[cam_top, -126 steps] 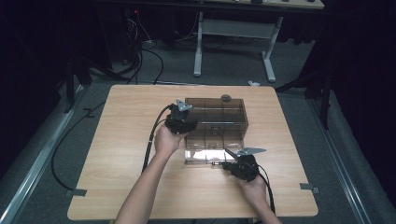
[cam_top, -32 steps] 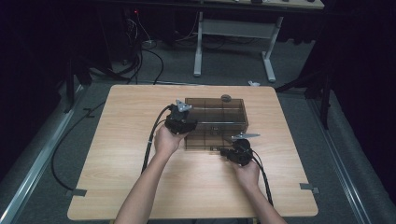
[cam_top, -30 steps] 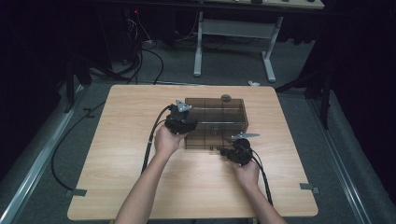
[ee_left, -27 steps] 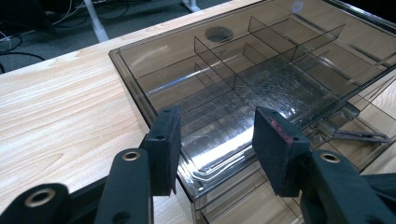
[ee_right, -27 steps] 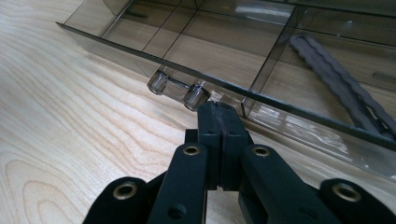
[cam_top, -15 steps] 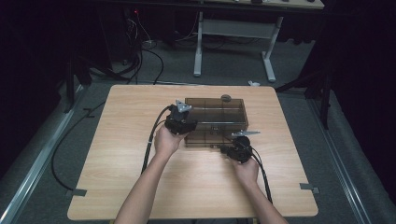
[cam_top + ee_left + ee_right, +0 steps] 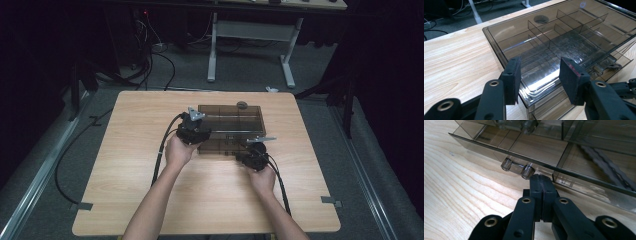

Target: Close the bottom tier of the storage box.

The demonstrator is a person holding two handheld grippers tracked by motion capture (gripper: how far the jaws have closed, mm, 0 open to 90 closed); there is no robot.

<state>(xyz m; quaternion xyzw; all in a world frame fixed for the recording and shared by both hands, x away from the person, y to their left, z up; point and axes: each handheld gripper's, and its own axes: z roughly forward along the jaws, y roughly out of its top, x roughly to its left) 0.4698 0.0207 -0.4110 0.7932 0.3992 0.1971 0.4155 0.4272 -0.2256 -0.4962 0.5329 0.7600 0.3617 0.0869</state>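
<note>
- High view: smoky compartment box (image 7: 231, 126) sits mid-counter (image 7: 125, 165), lid down.
- Left tongs (image 7: 540, 75) stand part-open astride the box's near corner, pads not pressing it.
- Right tongs (image 7: 540, 185) are closed on nothing, tips at the front latch (image 7: 518, 168); fastening it appears left.

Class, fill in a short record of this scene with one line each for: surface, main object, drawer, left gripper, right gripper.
surface: wooden table
main object: smoky transparent drawer box with dividers inside
drawer: bottom drawer slightly out, clear handle at its front
left gripper: left gripper open, fingers either side of the box's near corner, not pressing
right gripper: right gripper shut, empty, tips right at the handle
</note>
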